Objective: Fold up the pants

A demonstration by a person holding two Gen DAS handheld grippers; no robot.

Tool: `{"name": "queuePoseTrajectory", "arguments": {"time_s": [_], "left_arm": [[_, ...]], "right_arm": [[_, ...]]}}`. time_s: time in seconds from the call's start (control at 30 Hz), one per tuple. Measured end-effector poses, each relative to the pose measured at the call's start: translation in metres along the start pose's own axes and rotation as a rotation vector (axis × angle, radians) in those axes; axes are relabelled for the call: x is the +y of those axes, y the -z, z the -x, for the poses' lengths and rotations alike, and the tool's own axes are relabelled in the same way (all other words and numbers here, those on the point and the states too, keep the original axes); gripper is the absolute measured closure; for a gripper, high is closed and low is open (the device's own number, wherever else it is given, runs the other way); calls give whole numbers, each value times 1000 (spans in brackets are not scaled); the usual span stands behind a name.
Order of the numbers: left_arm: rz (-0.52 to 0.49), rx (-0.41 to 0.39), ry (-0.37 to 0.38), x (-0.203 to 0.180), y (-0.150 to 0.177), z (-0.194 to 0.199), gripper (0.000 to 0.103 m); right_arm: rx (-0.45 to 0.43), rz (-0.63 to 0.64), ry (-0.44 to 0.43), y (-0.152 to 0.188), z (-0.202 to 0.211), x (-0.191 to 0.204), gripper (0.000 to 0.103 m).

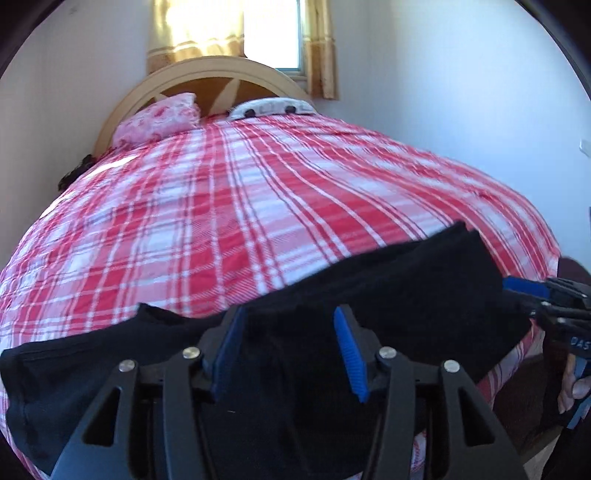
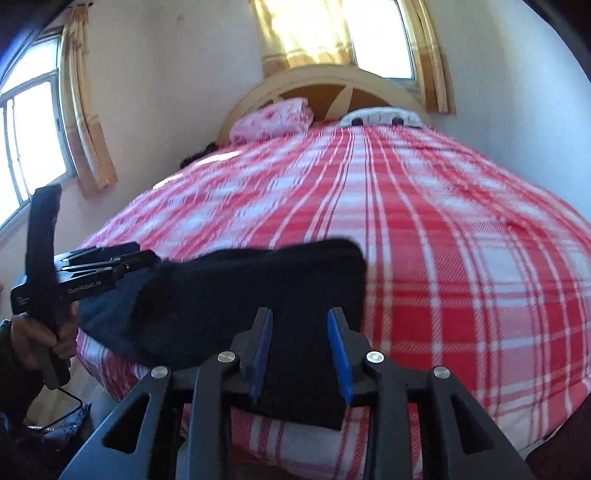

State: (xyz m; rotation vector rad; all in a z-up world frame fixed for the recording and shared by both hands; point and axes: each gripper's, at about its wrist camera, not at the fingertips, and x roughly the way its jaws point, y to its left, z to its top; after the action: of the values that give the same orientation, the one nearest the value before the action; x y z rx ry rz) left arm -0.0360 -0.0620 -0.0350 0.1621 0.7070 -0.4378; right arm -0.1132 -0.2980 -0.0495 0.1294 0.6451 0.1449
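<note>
A: Look at the left tongs [image 1: 288,350]. Are they holding anything?

B: No. The two blue pads [image 1: 351,354] stand apart, about half way open. The black pants [image 1: 388,280] lie under them, but the pads do not squeeze the cloth.

A: And the right tongs [image 2: 300,350]?

B: Let go too. Their gap is a bit smaller. The pants [image 2: 258,288] are below the tips, and nothing is pinched.

A: What are the tongs like?

B: Black, hard arms with round silver pins. The blue pads look ribbed, like little combs.

A: Where are the pants?

B: On the near edge of the bed [image 1: 258,206], folded into a long, thick bundle that runs from left to right. The cloth looks soft and a bit fuzzy.

A: Who holds the tongs?

B: A person. In the right view I see a hand [image 2: 33,332] on the handle of the left tongs.

A: What about the bed?

B: It has a red and white checked cover with small wrinkles. A pink pillow [image 1: 159,118] and a white pillow [image 1: 273,107] lie at the far end, by a round wooden headboard [image 1: 207,74].

A: And the room?

B: White walls, a bright window [image 2: 380,33] and yellow curtains [image 2: 303,33]. The picture is a bit blurry.
</note>
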Motion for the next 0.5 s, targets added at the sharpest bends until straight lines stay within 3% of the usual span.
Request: {"name": "queuePoseTrajectory", "arguments": {"time_s": [0.1,0.13,0.2,0.27,0.33,0.4,0.5], "left_arm": [[18,79,-48,-2,10,-20,50],[38,88,-49,3,13,-23,47],[79,85,-38,13,15,-21,46],[90,78,-46,21,16,-16,46],[107,61,-57,29,19,-8,46],[142,58,-49,37,21,-4,46],[154,55,-46,38,23,-2,46]], "right_arm": [[77,-57,-13,13,-29,-4,69],[36,-46,-6,14,-30,-1,64],[34,-18,-9,11,-33,7,51],[43,39,12,7,-34,17,49],[14,57,10,1,-25,21,49],[-78,45,-5,-13,-9,20,49],[-104,20,42,-31,-15,9,49]]}}
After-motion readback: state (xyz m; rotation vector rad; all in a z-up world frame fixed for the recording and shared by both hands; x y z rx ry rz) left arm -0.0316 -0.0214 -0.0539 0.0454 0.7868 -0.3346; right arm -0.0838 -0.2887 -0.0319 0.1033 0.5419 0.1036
